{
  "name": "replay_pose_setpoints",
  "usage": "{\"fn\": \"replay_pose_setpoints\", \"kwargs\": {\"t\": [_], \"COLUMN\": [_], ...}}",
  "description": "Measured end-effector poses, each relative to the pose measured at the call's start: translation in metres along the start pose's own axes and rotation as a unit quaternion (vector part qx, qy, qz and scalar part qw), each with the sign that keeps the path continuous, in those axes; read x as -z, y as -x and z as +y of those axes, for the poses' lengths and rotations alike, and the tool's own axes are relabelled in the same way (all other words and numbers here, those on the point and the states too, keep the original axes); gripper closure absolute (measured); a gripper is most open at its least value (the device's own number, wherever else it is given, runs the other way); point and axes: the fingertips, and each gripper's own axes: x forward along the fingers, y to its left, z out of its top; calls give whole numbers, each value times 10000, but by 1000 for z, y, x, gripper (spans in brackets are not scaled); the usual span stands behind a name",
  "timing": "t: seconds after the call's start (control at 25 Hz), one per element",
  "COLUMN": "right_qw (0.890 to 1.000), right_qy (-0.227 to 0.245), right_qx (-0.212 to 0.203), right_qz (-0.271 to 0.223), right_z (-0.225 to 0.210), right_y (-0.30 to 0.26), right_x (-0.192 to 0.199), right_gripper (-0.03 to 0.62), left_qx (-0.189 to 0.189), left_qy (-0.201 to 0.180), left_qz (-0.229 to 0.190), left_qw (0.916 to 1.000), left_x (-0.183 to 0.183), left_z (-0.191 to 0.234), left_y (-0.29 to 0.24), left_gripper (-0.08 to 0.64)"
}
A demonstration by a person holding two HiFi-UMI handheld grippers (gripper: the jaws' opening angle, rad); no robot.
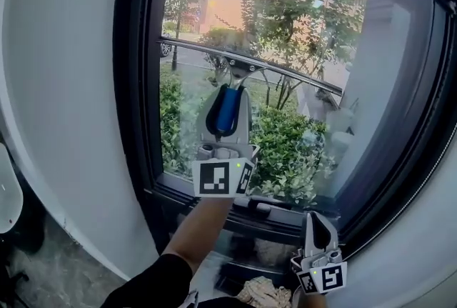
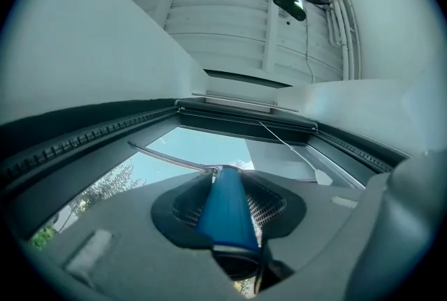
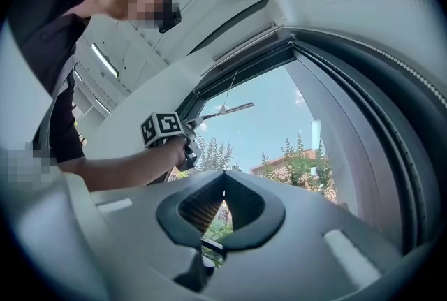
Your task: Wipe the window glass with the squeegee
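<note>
The squeegee has a blue handle and a long thin blade that lies slantwise across the window glass, higher at its left end. My left gripper is raised to the glass and shut on the handle. In the left gripper view the handle fills the jaws of the left gripper, and the blade runs off to the left. My right gripper hangs low near the sill, shut and empty. The right gripper view shows the right gripper and, beyond it, the left gripper and blade.
A dark window frame borders the glass on the left, bottom and right. White wall curves away at the left. A crumpled pale cloth lies below the sill. Shrubs and a building show outside.
</note>
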Motion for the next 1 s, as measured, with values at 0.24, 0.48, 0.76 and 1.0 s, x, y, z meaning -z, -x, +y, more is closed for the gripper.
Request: {"fn": "replay_pose_setpoints", "kwargs": {"t": [0.24,0.48,0.76,1.0], "right_qw": [9987,9973,9983,9981], "right_qy": [-239,-433,-367,-294], "right_qx": [197,70,-233,-286], "right_qz": [-399,-581,-383,-457], "right_z": [-11,2,23,23], "right_y": [-48,-71,-71,-66], "right_x": [-12,-29,-13,-21], "right_gripper": [586,586,586,586], "left_qx": [-112,-118,-131,-253], "left_qy": [71,106,239,185], "left_qz": [-128,-179,-328,-156], "left_qw": [9998,9997,9991,9994], "left_x": [-4,-8,-18,-8], "left_z": [1,6,13,16], "left_y": [-18,-36,-67,-76], "left_gripper": [426,426,426,426]}}
